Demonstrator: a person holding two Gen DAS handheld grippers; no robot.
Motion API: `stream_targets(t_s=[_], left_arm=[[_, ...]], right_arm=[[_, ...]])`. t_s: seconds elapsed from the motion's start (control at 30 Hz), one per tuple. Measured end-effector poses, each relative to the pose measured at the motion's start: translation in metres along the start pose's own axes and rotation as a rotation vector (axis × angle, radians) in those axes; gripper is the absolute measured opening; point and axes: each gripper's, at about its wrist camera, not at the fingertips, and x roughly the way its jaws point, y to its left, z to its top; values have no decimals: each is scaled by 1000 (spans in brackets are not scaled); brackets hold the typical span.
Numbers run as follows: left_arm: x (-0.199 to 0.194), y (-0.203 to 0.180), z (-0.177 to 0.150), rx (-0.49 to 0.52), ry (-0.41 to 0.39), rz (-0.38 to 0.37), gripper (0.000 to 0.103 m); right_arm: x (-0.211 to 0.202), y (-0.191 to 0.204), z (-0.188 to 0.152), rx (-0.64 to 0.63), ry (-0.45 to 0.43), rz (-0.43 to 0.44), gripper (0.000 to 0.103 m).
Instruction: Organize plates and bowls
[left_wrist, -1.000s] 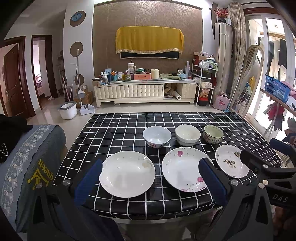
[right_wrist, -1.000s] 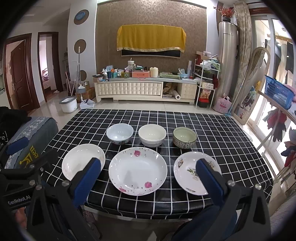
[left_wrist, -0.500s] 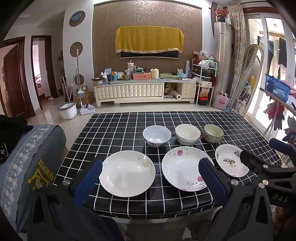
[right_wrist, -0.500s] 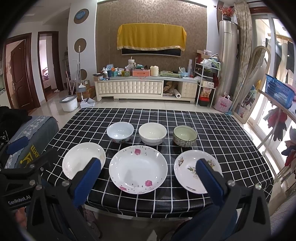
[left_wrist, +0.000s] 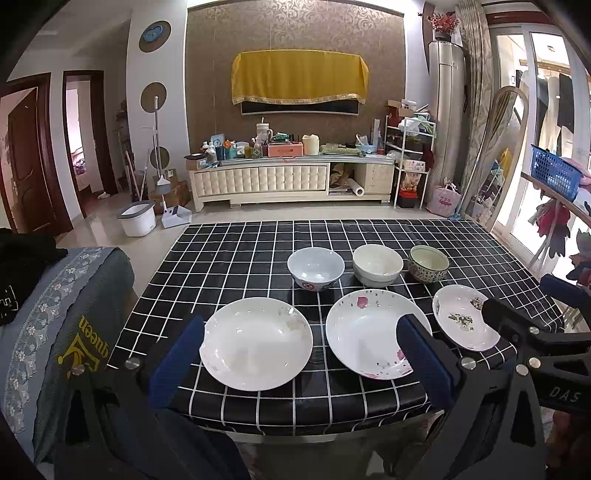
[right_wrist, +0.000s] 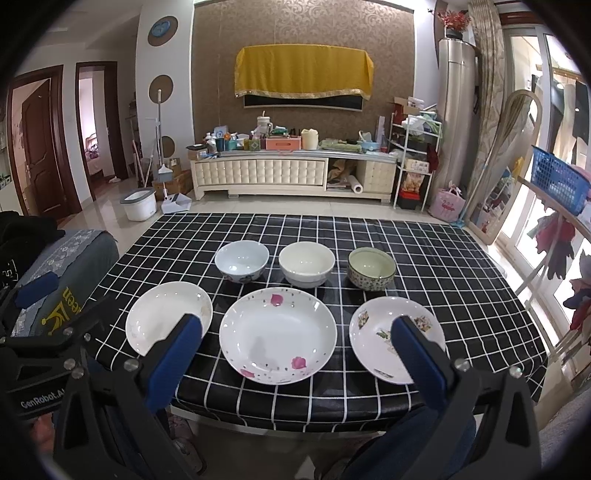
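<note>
Three plates line the near edge of the black checked table (left_wrist: 229, 258): a plain white plate (left_wrist: 256, 343) (right_wrist: 166, 314), a larger plate with pink petals (left_wrist: 369, 332) (right_wrist: 277, 332) and a small floral plate (left_wrist: 461, 317) (right_wrist: 388, 328). Behind them stand a pale blue bowl (left_wrist: 316, 264) (right_wrist: 242, 260), a cream bowl (left_wrist: 377, 264) (right_wrist: 306, 264) and a green patterned bowl (left_wrist: 428, 263) (right_wrist: 371, 267). My left gripper (left_wrist: 299, 354) hangs open before the white plate. My right gripper (right_wrist: 297, 350) hangs open before the petal plate. Neither holds anything.
A grey cloth-covered seat (left_wrist: 55, 314) sits left of the table. Beyond the table lie tiled floor, a white bucket (left_wrist: 137, 218) and a long cream cabinet (left_wrist: 288, 181). A rack with a blue basket (right_wrist: 557, 181) stands on the right.
Both grippers have crept slightly forward toward the table; the dishes have not moved and the jaws stay open.
</note>
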Motion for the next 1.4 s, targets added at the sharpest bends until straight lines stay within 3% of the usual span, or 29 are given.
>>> stream_targets(t_s=[0.93,1.4], left_arm=[[-3,-2,5,12,-4,-2,103],[4,-2,36,51,-26,24,103]], right_arm=[[-2,-1,-1,1,1,-6,103],[7,-1,34,-21,-11,-29,103]])
